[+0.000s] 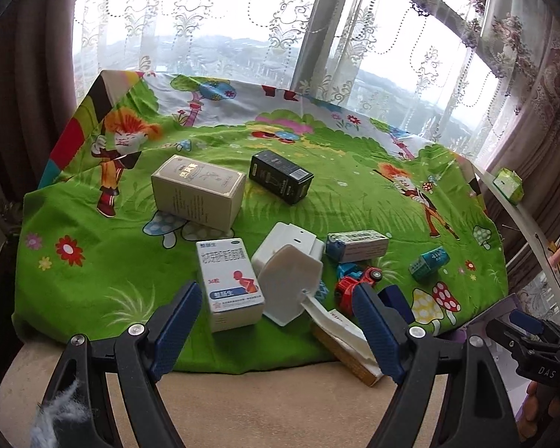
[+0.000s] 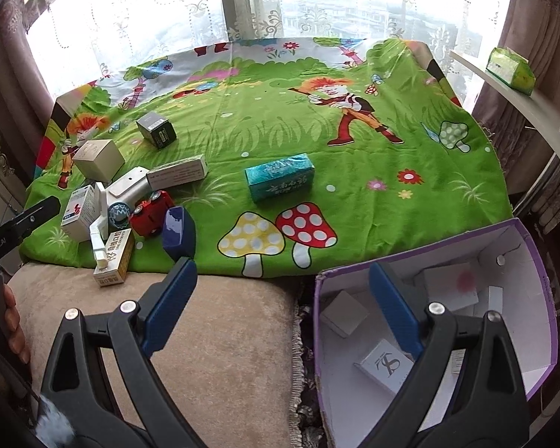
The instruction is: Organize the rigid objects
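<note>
Several boxes lie on a green cartoon cloth [image 1: 104, 254]. In the left wrist view my open, empty left gripper [image 1: 276, 324] hovers at the cloth's near edge, just before a white medicine box [image 1: 230, 283] and a white plastic holder [image 1: 287, 276]. Behind stand a beige box [image 1: 198, 194] and a black box [image 1: 282, 176]. A red toy car [image 1: 354, 283], a white-blue box [image 1: 356, 246] and a teal box [image 1: 428, 263] lie right. In the right wrist view my open, empty right gripper [image 2: 280, 298] hangs over the near edge, beside a purple-rimmed box [image 2: 541, 268] holding several white boxes. The teal box [image 2: 279, 177] lies ahead.
A dark blue block [image 2: 179, 233] stands by the toy car [image 2: 151, 212]. A yellow box [image 2: 114, 257] overhangs the cloth's near edge. A beige cushion surface [image 2: 224, 336] lies below. A green tissue pack [image 2: 509, 69] sits on a white ledge right. Curtains and window stand behind.
</note>
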Demonstrator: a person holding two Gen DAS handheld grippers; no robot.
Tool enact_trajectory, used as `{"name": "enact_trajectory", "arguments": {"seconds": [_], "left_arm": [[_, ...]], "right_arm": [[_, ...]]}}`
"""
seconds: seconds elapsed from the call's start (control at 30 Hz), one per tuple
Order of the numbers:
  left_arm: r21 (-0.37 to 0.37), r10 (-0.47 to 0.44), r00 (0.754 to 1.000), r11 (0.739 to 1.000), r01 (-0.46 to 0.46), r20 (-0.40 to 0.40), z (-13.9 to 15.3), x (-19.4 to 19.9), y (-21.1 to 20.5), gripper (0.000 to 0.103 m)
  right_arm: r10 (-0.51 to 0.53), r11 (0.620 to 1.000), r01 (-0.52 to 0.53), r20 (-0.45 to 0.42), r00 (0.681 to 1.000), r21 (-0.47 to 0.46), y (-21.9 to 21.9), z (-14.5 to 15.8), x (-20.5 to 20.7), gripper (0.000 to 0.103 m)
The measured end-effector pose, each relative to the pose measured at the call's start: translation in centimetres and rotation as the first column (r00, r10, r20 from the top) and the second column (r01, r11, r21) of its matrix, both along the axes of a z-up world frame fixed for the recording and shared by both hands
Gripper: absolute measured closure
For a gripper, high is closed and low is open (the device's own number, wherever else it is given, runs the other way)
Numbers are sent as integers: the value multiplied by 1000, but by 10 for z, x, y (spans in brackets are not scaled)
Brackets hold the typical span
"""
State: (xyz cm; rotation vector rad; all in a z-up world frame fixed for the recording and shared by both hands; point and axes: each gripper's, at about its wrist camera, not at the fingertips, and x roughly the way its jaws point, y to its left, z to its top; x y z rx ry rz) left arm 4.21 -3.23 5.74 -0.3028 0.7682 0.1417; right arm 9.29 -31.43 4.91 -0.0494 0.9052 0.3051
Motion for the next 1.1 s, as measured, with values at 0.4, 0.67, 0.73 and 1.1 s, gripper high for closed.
{"name": "enact_trajectory", "arguments": {"seconds": [0.4,0.67,0.73,1.1], "left_arm": [[-29,53,992,998,-56,-112,-24,25,23,24],[-37,53,986,998,-60,-160,-37,40,29,32],[-40,55,984,997,-62,-167,-39,41,30,32],[-71,58,979,995,-73,-196,-53,47,37,50]], "right_arm": [[92,996,-92,-29,995,-17,50,-16,15,9],[130,990,-132,-45,990,-46,73,-24,29,14],[148,987,-151,-49,988,-56,81,-26,31,15],[195,973,-206,-117,974,-99,106,-48,47,40]]}}
